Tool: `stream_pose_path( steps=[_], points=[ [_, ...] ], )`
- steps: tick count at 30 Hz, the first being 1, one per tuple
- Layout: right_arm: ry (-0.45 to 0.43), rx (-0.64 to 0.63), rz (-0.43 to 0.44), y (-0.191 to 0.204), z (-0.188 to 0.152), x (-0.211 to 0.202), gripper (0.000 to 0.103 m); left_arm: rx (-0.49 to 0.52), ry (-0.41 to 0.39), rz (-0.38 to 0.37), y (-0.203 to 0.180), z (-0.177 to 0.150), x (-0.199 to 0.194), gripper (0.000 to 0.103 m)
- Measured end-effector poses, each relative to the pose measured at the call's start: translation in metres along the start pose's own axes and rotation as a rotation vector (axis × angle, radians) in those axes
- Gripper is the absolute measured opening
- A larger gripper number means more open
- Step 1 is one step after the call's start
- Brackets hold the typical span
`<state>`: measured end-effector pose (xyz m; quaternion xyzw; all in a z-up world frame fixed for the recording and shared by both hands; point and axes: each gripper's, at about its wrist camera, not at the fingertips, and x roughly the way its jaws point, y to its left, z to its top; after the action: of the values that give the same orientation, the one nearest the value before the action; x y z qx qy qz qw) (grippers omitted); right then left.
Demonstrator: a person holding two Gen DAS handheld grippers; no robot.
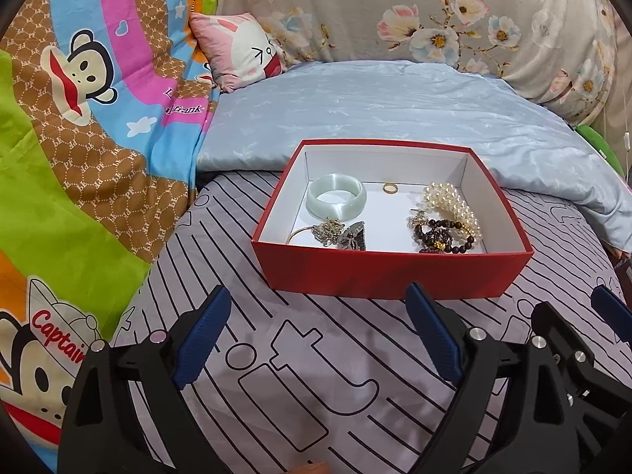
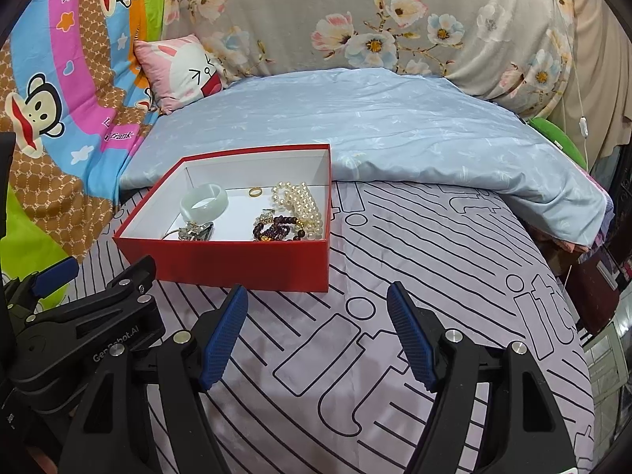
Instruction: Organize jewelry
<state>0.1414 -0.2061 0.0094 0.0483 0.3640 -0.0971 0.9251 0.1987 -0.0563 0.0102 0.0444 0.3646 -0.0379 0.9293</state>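
Now we hold both grippers, left (image 1: 318,335) and right (image 2: 318,333), spread wide and empty above the bedsheet (image 2: 434,276) before the red box (image 1: 391,272), where bangle (image 1: 336,196), ring (image 1: 390,188), pearls (image 1: 450,205) and beads (image 1: 446,235) already lie, fitting either sorting still ahead or finished.

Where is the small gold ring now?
The small gold ring lies inside the red cardboard box, near its back wall, between the pale green bangle and the pearl strands.

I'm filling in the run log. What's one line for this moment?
left gripper open, empty | right gripper open, empty | jade bangle, gold ring, pearl strands in red box | both short of box
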Motion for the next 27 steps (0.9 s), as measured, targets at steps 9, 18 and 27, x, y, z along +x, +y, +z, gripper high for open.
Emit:
stream_pose_path(
  steps=[9, 18, 27],
  points=[
    [0.001, 0.001, 0.001, -0.0004, -0.0001, 0.0002, 0.071, -0.003, 0.001, 0.0, 0.0003, -0.0002, 0.0, 0.088],
    [0.0, 0.001, 0.003, -0.0007, -0.0003, -0.0003, 0.071, -0.006, -0.003, 0.004, 0.0016, -0.0011, -0.001, 0.088],
    [-0.002, -0.004, -0.002, 0.001, -0.0021, -0.0015, 0.071, -0.01, -0.005, 0.023, 0.0038, -0.0032, -0.0004, 0.088]
  ],
)
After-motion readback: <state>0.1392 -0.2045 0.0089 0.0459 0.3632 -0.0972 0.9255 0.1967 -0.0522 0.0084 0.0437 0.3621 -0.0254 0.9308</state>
